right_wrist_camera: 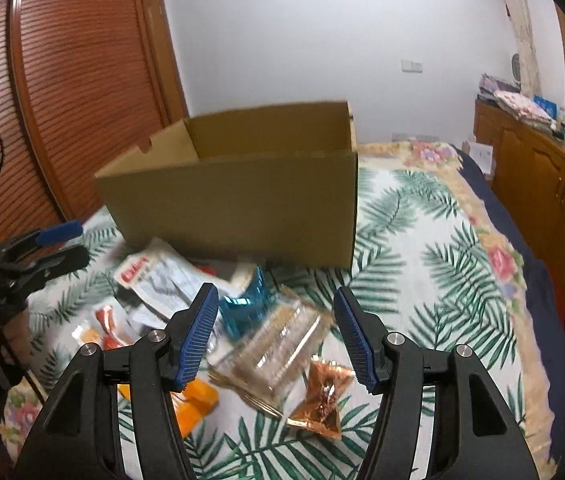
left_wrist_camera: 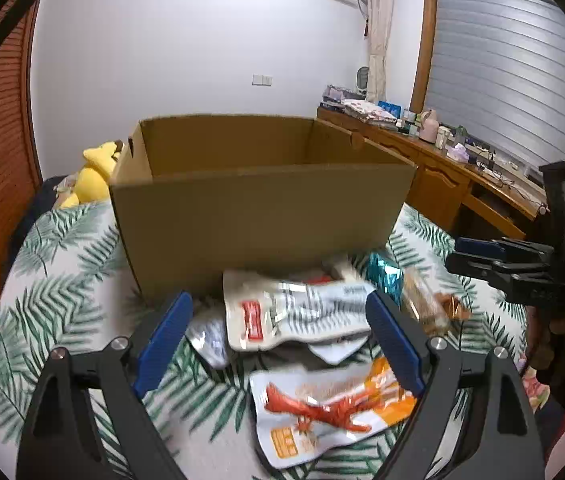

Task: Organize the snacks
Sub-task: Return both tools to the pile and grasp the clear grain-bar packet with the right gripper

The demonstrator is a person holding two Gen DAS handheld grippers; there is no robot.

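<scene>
Nothing to see inside the cardboard box (left_wrist_camera: 258, 216) yet, though its floor is hidden. Sits on the bed (left_wrist_camera: 54, 280), toward the head end, top open. All the snacks in view lie in a heap on the leafy cover, just in front of the box's near wall. So hardly started: every pack left to lift and drop in.

Left gripper (left_wrist_camera: 278, 332): jaws wide apart, holding nothing. Hangs over the heap, with the white pack with a red label (left_wrist_camera: 282, 312) between the blue pads (left_wrist_camera: 166, 336) in the view, not touched as far as can be told.

Right gripper (right_wrist_camera: 276, 336): jaws about half apart, empty too. Points at the clear crinkly pack (right_wrist_camera: 278, 344), not pinched.

Near that, a shiny blue pack (right_wrist_camera: 242, 312) against the box side of the heap, and a shiny copper wrapper (right_wrist_camera: 322, 400) at the near side. An orange and white pouch with a red picture (left_wrist_camera: 322, 408) lies closest to the foot end.

Packs flat, soft, slippery looking. A bit blurry, so names not readable.
</scene>
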